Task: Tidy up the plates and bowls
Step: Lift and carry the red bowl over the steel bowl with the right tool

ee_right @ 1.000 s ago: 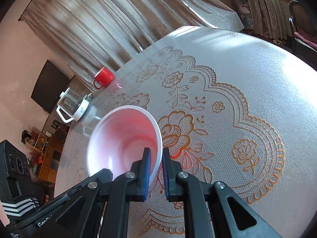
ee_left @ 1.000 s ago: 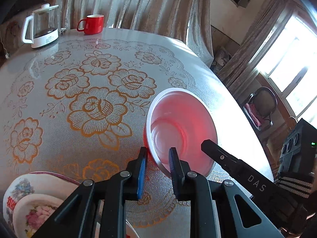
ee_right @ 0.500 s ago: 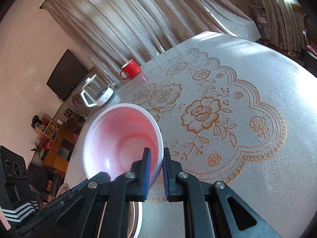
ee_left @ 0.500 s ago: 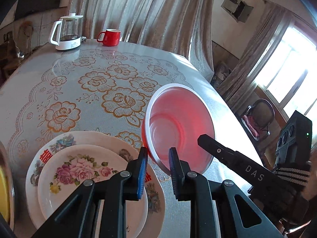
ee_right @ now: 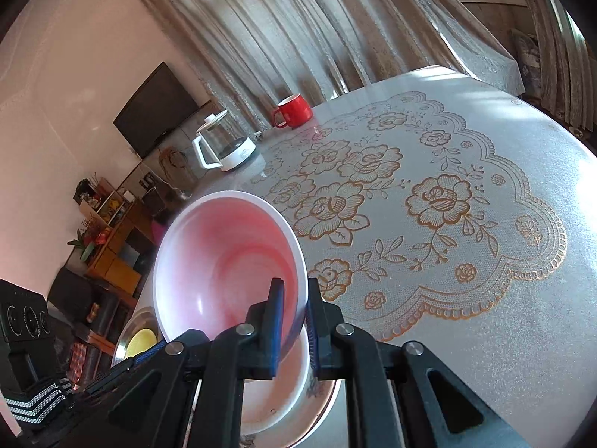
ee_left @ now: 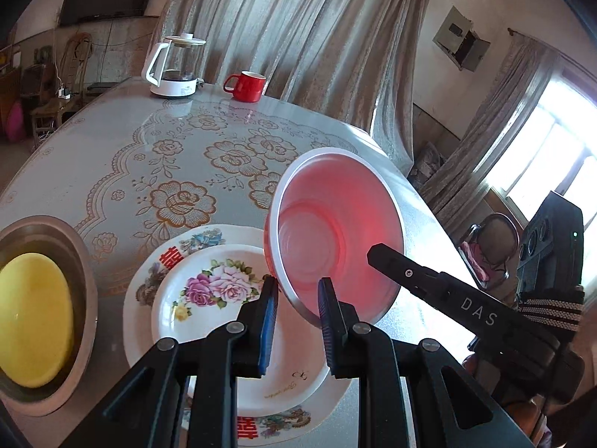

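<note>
Both the left gripper (ee_left: 294, 300) and right gripper (ee_right: 294, 310) are clamped on the pink bowl's (ee_left: 335, 231) thin rim, above the stacked plates (ee_left: 209, 283); it looks light, stiff and slippery.

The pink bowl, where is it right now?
The pink bowl is off the table, tilted, its rim pinched between the fingers of both the left gripper and the right gripper, just above the stacked flowered plates, right of the metal bowl.

Steel bowl (ee_left: 87, 291) cropped at edge
</note>
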A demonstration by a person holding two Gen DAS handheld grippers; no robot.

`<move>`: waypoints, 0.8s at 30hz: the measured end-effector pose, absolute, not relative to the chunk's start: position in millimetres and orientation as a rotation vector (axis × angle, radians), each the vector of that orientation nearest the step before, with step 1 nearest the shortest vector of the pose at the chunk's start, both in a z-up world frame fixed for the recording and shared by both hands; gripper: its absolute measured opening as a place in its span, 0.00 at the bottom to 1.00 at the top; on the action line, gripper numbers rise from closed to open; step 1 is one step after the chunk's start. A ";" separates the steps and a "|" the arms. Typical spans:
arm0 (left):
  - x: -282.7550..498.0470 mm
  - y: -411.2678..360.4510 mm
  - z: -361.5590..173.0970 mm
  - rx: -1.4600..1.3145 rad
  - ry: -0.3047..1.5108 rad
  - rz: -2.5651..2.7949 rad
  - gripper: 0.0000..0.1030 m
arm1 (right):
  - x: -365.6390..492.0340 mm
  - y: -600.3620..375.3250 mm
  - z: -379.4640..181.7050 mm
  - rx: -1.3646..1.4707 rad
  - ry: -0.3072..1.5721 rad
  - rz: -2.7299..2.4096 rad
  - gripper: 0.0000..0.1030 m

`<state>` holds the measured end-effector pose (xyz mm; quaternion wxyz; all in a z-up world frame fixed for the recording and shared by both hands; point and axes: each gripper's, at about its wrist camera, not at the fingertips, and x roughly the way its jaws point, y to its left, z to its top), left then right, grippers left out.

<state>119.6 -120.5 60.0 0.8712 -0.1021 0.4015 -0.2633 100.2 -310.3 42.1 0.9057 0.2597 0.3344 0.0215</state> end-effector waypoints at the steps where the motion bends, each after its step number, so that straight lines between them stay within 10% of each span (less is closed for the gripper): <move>1: 118.9 -112.1 60.4 -0.225 0.836 -0.540 0.21 | 101.8 -302.8 43.1 0.526 0.694 0.057 0.10; 24: 93.7 76.0 47.5 -0.474 0.763 -0.261 0.21 | 144.2 -119.1 39.2 0.303 0.844 0.405 0.10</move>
